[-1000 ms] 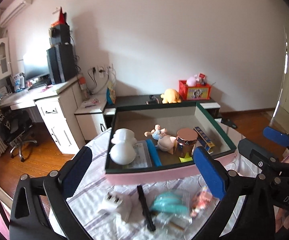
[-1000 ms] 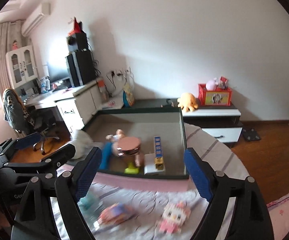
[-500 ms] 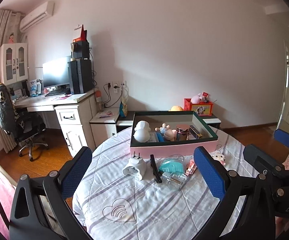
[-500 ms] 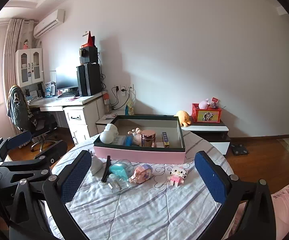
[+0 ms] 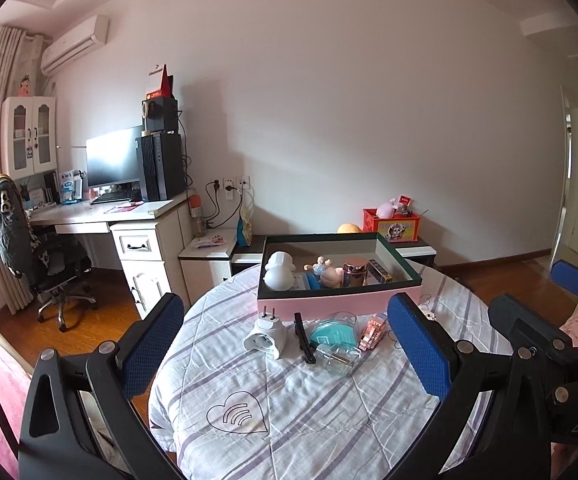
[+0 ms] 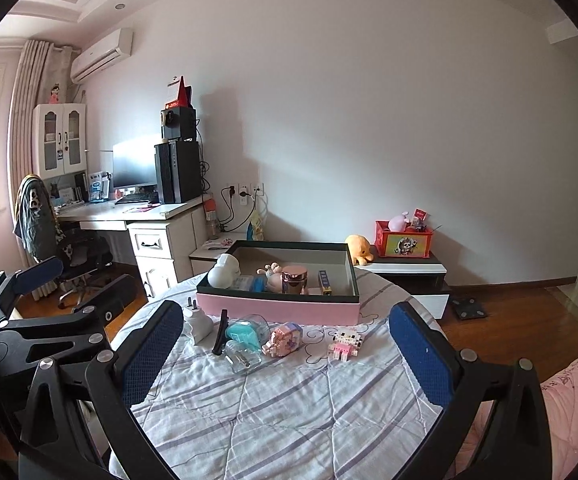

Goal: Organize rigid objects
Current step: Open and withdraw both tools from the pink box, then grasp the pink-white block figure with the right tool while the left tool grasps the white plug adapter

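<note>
A pink box [image 5: 341, 302] with a dark green rim stands at the far side of the round, striped-cloth table [image 5: 289, 396]. It holds a white snowman figure [image 5: 279, 274], a pig figurine [image 5: 331, 278], a copper jar [image 5: 355, 272] and a small blue box [image 5: 381, 272]. In front of it lie a white plug adapter [image 6: 199, 322], a black clip [image 6: 220, 332], a teal item in clear wrap [image 6: 245, 336], a pink block toy [image 6: 285, 338] and a white cat block toy [image 6: 345, 344]. My left gripper [image 5: 285, 348] and right gripper [image 6: 287, 354] hover open and empty, well short of these.
Beyond the table's left are a white desk [image 5: 129, 216] with a monitor and an office chair [image 5: 49, 264]. A low cabinet [image 6: 405, 276] behind the box carries a red toy bin and an orange plush. Pink bedding [image 6: 569, 392] lies at the right.
Both grippers have drawn back from the box and risen slightly, so the whole table shows. The right gripper's jaws have spread wider. Little has shifted in the last half second.
</note>
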Motion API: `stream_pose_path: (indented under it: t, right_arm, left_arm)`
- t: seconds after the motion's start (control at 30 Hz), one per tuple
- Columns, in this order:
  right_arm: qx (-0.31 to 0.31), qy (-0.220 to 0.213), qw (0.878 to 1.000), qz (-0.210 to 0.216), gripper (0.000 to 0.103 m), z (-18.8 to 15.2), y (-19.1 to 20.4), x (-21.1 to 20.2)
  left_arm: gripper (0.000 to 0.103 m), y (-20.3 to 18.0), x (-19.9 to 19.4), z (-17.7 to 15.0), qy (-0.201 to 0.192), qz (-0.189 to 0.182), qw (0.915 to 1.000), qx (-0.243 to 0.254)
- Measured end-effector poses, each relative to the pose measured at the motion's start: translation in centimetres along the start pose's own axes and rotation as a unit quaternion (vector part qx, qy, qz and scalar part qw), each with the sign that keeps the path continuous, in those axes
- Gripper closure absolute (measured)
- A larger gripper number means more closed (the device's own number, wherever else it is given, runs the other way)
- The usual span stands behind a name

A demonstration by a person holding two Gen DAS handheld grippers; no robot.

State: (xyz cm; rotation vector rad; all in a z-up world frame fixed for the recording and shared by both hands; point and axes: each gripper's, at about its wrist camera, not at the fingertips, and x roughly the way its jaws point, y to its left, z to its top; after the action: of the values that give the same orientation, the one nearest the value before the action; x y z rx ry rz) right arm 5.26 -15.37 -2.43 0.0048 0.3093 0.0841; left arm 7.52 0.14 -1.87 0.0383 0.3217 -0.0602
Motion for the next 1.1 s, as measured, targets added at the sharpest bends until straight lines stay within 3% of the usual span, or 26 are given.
stream_pose_path:
  t: [0.23,0.47,0.67,0.87,1.1]
  right_arm:
    - [0.004,0.013,1.0,0.0,0.0,-0.6,-0.4,1.0]
    - [0.016,0.057,0.998,0.009,0.0,-2.6,-1.3,4.7]
    - [0.04,0.107,0.993,0.009,0.0,-4.9,-2.8,9.0]
    - [0.049,0.146,0.988,0.006,0.0,-6.5,-4.0,12.7]
    - [0.057,0.174,0.983,-0.002,0.0,-7.5,-5.2,16.2]
  left_arm:
    - [0.0,-0.2,2.0,-1.1,0.027,-0.008,0.9996,0.004]
    - [0.0,0.6,7.0,-4.1,0.105,-0.017,0.9944,0.002]
    - [0.0,1.9,12.2,-6.4,0.181,-0.029,0.9825,-0.035]
    - [0.0,3.4,16.9,-7.4,0.217,0.003,0.9754,-0.038]
    - [0.0,5.1,22.8,-7.6,0.265,0.007,0.9623,-0.058]
